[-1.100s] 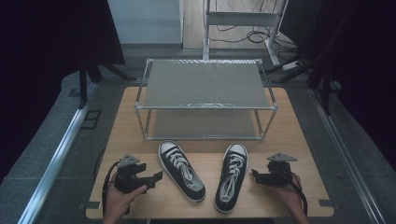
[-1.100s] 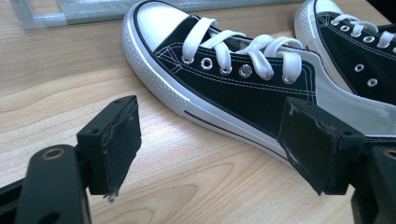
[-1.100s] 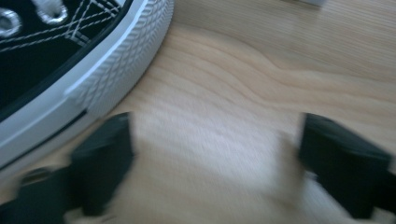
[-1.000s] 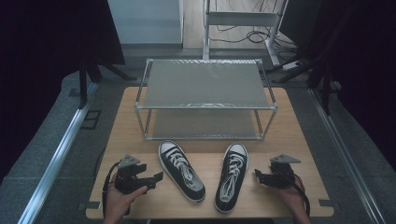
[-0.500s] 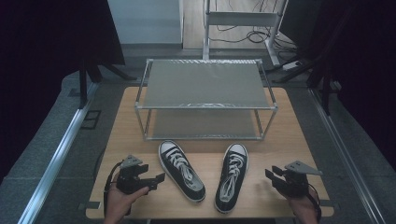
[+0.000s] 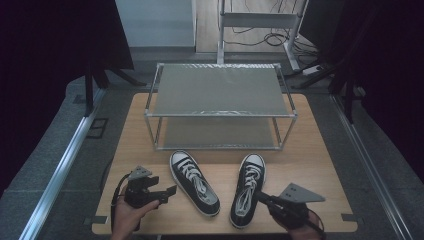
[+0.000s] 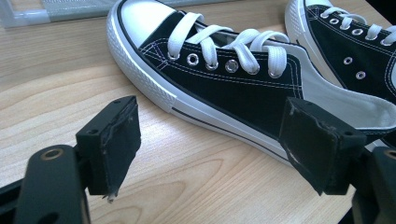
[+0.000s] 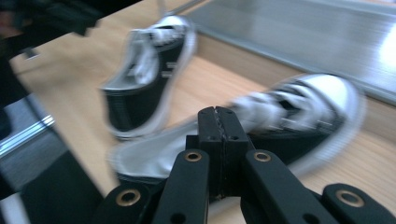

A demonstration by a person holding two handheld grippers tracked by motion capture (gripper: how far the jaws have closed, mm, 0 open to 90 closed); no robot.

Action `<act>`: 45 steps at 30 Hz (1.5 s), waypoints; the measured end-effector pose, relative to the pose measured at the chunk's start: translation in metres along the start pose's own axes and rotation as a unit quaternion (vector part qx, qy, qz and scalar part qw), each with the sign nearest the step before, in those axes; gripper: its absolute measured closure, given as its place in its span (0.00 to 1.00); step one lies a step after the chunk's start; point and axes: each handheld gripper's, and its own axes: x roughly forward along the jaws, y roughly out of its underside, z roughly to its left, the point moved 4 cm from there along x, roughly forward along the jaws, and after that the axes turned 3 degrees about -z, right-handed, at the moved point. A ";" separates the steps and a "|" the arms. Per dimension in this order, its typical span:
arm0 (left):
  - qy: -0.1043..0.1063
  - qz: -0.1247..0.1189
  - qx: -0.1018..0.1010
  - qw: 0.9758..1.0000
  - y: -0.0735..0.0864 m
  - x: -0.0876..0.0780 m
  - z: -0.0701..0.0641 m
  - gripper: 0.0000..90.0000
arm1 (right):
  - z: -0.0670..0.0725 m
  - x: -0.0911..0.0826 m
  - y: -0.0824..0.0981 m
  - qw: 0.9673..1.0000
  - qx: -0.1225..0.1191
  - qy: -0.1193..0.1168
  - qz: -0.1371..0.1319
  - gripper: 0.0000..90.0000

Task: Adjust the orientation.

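The right tool [image 6: 262,196] has drawn back from its earlier place out beside the right sneaker [image 6: 248,190] to the near edge of the bench [image 6: 320,165], and its tip now points at that sneaker's heel. Its jaws have just been closing. The right gripper view, blurred by motion, shows the right tool [image 8: 218,116] with its two black pads pressed flat together and nothing between them. The left tool [image 6: 167,194] has kept its place at the near left of the bench. In the left gripper view its jaws stand wide apart and empty, aimed at the side of the left sneaker [image 7: 224,88], close to it but not touching. Both sneakers have stayed where they were, lying side by side on the bench just in front of the two-shelf rack [image 6: 220,90], toes towards it and heels towards the person. Both shelves are bare. Neither sneaker has been gripped or lifted, so the work looks to be at its very start, most likely setting the pair onto the rack. With its jaws shut, the right tool cannot take the heel collar as it stands. It would have to open again first, or it may only nudge the sneaker. The left tool looks ready to close on its sneaker's side wall.
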 end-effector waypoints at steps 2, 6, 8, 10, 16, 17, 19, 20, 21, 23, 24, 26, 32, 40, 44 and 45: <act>0.001 0.000 0.000 1.000 0.000 0.000 0.000 0.23 | 0.017 0.009 -0.002 1.000 -0.014 -0.020 0.007 1.00; 0.003 0.000 0.002 1.000 0.000 0.000 -0.002 0.23 | 0.038 0.025 -0.007 0.998 -0.034 -0.039 0.022 1.00; 0.005 -0.001 0.003 1.000 -0.001 -0.001 -0.003 0.23 | 0.046 0.034 -0.010 0.998 -0.043 -0.040 0.029 1.00; 0.005 -0.003 0.003 1.000 -0.001 -0.002 -0.004 0.23 | 0.053 0.041 -0.013 0.997 -0.045 -0.043 0.037 1.00; 0.007 -0.003 0.000 1.000 -0.001 -0.003 -0.003 0.23 | 0.064 0.065 -0.010 0.995 -0.053 -0.034 0.078 1.00; 0.008 -0.004 0.000 1.000 -0.001 -0.004 -0.003 0.23 | 0.064 0.065 -0.010 0.995 -0.053 -0.034 0.078 1.00; 0.009 -0.007 0.001 1.000 -0.002 -0.005 -0.003 0.23 | 0.065 0.072 -0.009 0.994 -0.053 -0.034 0.086 1.00; 0.009 -0.008 0.001 1.000 -0.002 -0.005 -0.003 0.23 | 0.065 0.074 -0.010 0.994 -0.052 -0.035 0.088 1.00; 0.010 -0.008 0.000 1.000 -0.002 -0.006 -0.003 0.23 | 0.066 0.079 -0.010 0.993 -0.054 -0.035 0.098 1.00; 0.009 -0.009 -0.001 1.000 -0.002 -0.007 -0.002 0.23 | 0.066 0.081 -0.010 0.993 -0.057 -0.032 0.102 1.00; 0.008 -0.009 -0.001 1.000 -0.002 -0.007 -0.002 0.23 | 0.067 0.083 -0.010 0.992 -0.059 -0.028 0.107 1.00; 0.008 -0.010 -0.003 1.000 -0.002 -0.008 -0.001 0.23 | 0.067 0.085 -0.009 0.992 -0.061 -0.024 0.109 1.00; 0.008 -0.009 -0.003 1.000 -0.002 -0.007 -0.001 0.23 | 0.075 0.084 -0.013 0.990 -0.071 -0.033 0.115 1.00; 0.009 -0.010 -0.001 1.000 -0.003 -0.009 -0.002 0.23 | 0.095 0.091 -0.016 0.986 -0.092 -0.053 0.128 1.00; 0.007 -0.013 -0.003 1.000 -0.003 -0.010 -0.001 0.23 | 0.103 0.093 -0.017 0.984 -0.102 -0.059 0.133 1.00; 0.007 -0.012 -0.004 1.000 -0.003 -0.010 0.000 0.23 | 0.106 0.094 -0.018 0.984 -0.105 -0.058 0.130 1.00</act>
